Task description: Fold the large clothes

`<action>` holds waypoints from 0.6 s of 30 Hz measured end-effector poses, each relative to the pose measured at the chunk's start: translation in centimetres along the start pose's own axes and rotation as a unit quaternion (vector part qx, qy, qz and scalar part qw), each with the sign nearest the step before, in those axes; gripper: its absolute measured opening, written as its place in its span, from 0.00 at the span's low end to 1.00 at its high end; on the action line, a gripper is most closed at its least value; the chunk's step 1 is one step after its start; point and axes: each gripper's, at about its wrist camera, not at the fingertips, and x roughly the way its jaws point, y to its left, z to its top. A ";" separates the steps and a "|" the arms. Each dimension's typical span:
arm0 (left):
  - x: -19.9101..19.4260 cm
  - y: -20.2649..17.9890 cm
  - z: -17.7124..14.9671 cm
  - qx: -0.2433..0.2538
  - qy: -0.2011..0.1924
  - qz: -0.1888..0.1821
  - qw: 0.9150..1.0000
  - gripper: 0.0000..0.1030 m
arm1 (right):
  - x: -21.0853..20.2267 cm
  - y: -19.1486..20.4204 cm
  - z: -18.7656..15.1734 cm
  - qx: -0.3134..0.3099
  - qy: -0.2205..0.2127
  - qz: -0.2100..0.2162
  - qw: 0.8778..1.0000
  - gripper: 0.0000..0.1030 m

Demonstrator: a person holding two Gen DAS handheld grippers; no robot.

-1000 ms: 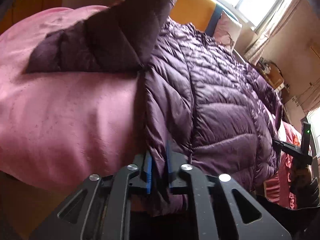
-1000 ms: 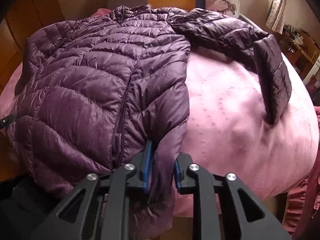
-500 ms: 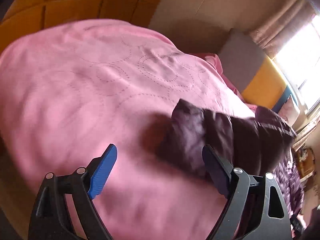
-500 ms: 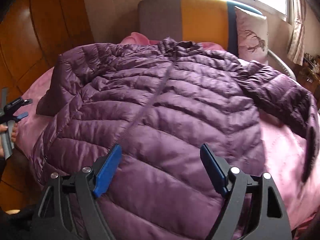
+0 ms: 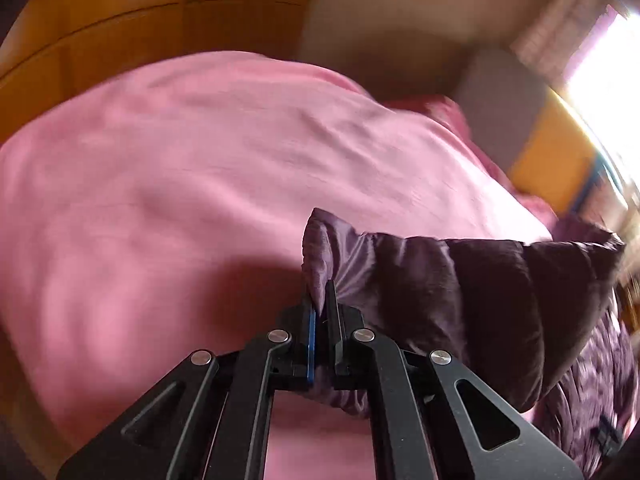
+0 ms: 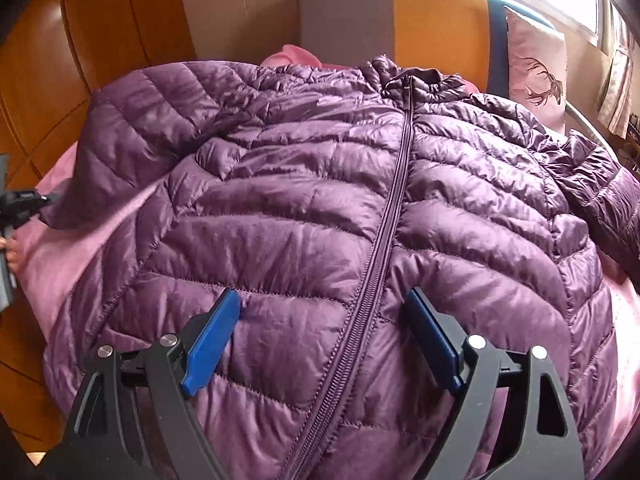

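Note:
A purple quilted down jacket (image 6: 320, 208) lies front up and zipped on a pink bedspread (image 5: 200, 168). My left gripper (image 5: 322, 300) is shut on the cuff of the jacket's left sleeve (image 5: 440, 280), which stretches away to the right. The left gripper also shows at the left edge of the right wrist view (image 6: 22, 200), at the sleeve end. My right gripper (image 6: 324, 320) is open and empty, just above the jacket's lower front, astride the zipper (image 6: 384, 240). The other sleeve (image 6: 600, 196) lies out to the right.
A grey, orange and blue headboard (image 6: 400, 20) stands behind the bed, with a pillow printed with a deer (image 6: 536, 72). Wooden wall panels (image 6: 60, 60) run along the left. A bright window (image 5: 612, 76) is at the far right.
Both grippers let go of the jacket's hem. The left gripper moved to the left sleeve cuff and shut on it. The right gripper opened and now hovers over the jacket's front.

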 end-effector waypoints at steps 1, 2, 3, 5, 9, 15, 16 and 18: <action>-0.4 1.5 0.3 -0.016 -0.003 0.014 1.000 0.02 | 0.3 0.0 -0.1 0.000 0.000 0.000 1.000 0.85; -0.8 2.8 0.6 -0.030 -0.005 0.027 0.999 0.02 | 0.7 -0.2 -0.2 0.001 0.001 0.001 1.000 0.86; -1.0 4.3 1.1 -0.046 -0.007 0.044 0.998 0.02 | 0.9 -0.4 -0.3 0.004 0.002 0.004 1.000 0.86; -1.1 6.2 2.0 -0.068 -0.003 0.059 0.996 0.02 | 1.2 -0.6 -0.5 0.006 0.004 0.009 1.000 0.86; 0.6 6.1 4.1 -0.036 0.007 0.137 0.990 0.02 | 1.5 -0.8 -0.9 0.003 0.004 0.007 1.000 0.87; 2.7 5.3 2.8 -0.032 0.050 0.188 0.980 0.06 | 1.8 -0.8 -0.9 0.003 0.006 0.004 1.000 0.89; 2.0 5.3 2.5 -0.039 0.047 0.192 0.980 0.17 | 1.7 -0.9 -0.9 0.004 0.006 0.006 1.000 0.89; 0.4 5.6 1.9 -0.060 0.030 0.207 0.976 0.57 | 1.8 -0.6 -0.8 0.005 0.003 0.008 1.000 0.90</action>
